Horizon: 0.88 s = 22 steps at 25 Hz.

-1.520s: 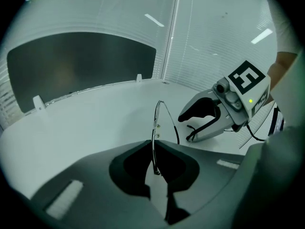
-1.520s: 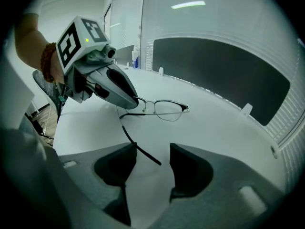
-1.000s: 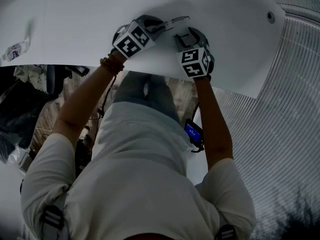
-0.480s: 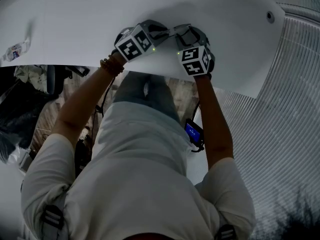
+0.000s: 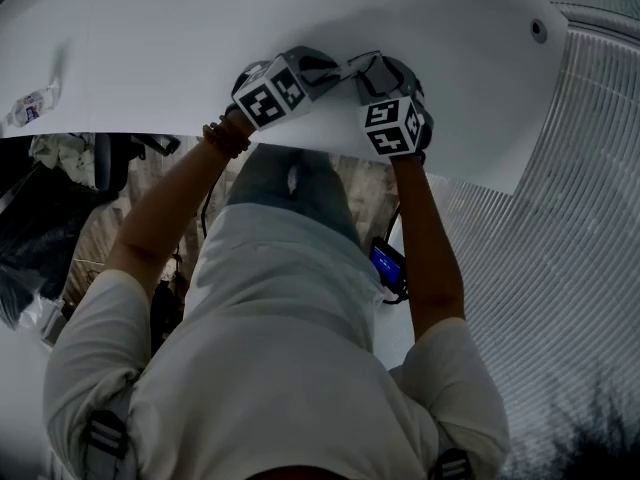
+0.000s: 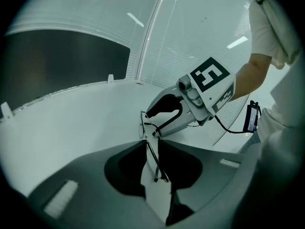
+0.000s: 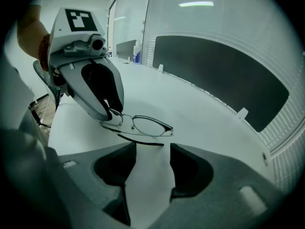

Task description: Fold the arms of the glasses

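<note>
My left gripper (image 6: 151,146), jaws just opening, loose around one arm of the glasses (image 7: 147,126), my right gripper (image 7: 152,147) spread, empty, just short of the frame.

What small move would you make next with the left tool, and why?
Probably draw the left tool straight back: its jaws have just been opening, one temple arm of the thin metal-framed glasses lies loose between them, and the glasses rest on the white table.
</note>
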Each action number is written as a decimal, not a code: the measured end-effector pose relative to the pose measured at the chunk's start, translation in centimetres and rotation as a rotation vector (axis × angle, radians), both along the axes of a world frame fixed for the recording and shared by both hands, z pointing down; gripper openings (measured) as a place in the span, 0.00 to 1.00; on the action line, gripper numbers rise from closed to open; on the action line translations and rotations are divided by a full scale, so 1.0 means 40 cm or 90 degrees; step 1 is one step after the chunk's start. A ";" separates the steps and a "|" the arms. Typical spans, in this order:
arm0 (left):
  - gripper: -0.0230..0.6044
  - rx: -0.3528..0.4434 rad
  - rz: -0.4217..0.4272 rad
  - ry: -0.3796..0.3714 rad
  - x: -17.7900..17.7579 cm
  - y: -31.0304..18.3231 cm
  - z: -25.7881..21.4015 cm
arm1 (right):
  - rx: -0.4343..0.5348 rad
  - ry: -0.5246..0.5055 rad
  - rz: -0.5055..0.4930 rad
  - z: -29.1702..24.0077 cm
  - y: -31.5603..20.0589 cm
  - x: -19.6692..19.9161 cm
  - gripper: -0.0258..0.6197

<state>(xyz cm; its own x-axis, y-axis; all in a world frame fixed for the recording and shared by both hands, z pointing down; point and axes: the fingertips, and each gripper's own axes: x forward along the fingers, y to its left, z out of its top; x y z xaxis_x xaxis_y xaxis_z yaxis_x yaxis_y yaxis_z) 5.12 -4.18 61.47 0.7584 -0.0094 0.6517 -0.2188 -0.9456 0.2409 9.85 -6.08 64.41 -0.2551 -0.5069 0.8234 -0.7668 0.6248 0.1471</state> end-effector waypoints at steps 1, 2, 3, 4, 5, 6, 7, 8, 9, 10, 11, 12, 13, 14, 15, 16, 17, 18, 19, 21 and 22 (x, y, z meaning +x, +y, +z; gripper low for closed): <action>0.16 0.000 0.001 0.001 0.004 0.003 -0.001 | 0.000 0.004 0.002 0.000 0.007 0.009 0.38; 0.16 0.000 0.001 0.002 0.008 0.006 -0.002 | -0.001 0.006 0.006 -0.001 0.013 0.017 0.38; 0.17 0.000 0.001 0.003 0.012 0.009 -0.003 | -0.001 0.006 0.010 -0.001 0.019 0.023 0.38; 0.17 0.000 0.002 0.004 0.015 0.012 -0.004 | -0.002 0.005 0.015 -0.001 0.026 0.029 0.38; 0.18 -0.001 0.002 0.005 0.018 0.016 -0.005 | -0.003 0.003 0.020 0.000 0.032 0.034 0.38; 0.19 -0.001 0.003 0.006 0.021 0.022 -0.004 | -0.004 0.002 0.024 0.001 0.038 0.038 0.38; 0.19 -0.002 0.003 0.007 0.023 0.027 -0.003 | -0.004 0.001 0.027 0.002 0.043 0.040 0.38; 0.19 -0.003 0.002 0.008 0.024 0.031 -0.002 | -0.005 0.000 0.029 0.004 0.047 0.041 0.38; 0.19 -0.004 0.000 0.009 0.024 0.034 -0.001 | -0.005 -0.001 0.030 0.005 0.051 0.041 0.38; 0.19 -0.005 -0.002 0.009 0.024 0.035 0.001 | -0.006 -0.003 0.032 0.007 0.055 0.041 0.38; 0.19 -0.005 -0.004 0.010 0.022 0.036 0.001 | -0.006 -0.004 0.034 0.008 0.058 0.041 0.38; 0.19 -0.005 -0.007 0.010 0.021 0.035 0.001 | -0.006 -0.006 0.036 0.008 0.061 0.042 0.38; 0.19 -0.005 -0.010 0.011 0.021 0.033 -0.001 | -0.005 -0.009 0.040 0.006 0.064 0.045 0.38; 0.19 -0.004 -0.014 0.012 0.021 0.032 -0.005 | -0.005 -0.012 0.044 0.003 0.067 0.048 0.38; 0.19 -0.003 -0.019 0.014 0.020 0.031 -0.011 | -0.005 -0.015 0.050 -0.003 0.072 0.052 0.38; 0.19 -0.004 -0.026 0.017 0.017 0.033 -0.022 | -0.005 -0.020 0.058 -0.012 0.079 0.057 0.38; 0.19 -0.004 -0.035 0.021 0.012 0.036 -0.037 | -0.004 -0.027 0.067 -0.027 0.086 0.062 0.38; 0.18 -0.003 -0.044 0.027 0.006 0.038 -0.058 | 0.000 -0.036 0.079 -0.050 0.091 0.066 0.38; 0.18 -0.001 -0.055 0.035 -0.002 0.038 -0.083 | 0.009 -0.047 0.092 -0.080 0.092 0.070 0.38; 0.18 0.008 -0.078 0.058 -0.016 0.033 -0.146 | 0.038 -0.074 0.119 -0.161 0.084 0.077 0.38; 0.18 0.014 -0.090 0.070 -0.024 0.031 -0.182 | 0.056 -0.089 0.130 -0.207 0.080 0.080 0.38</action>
<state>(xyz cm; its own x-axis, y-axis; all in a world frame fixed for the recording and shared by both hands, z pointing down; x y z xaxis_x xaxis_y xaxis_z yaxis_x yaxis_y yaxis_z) 4.18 -2.94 54.21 0.8156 -0.1338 0.5630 -0.3227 -0.9127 0.2506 13.06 -2.89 56.13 -0.2488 -0.6272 0.7380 -0.8925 0.4444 0.0768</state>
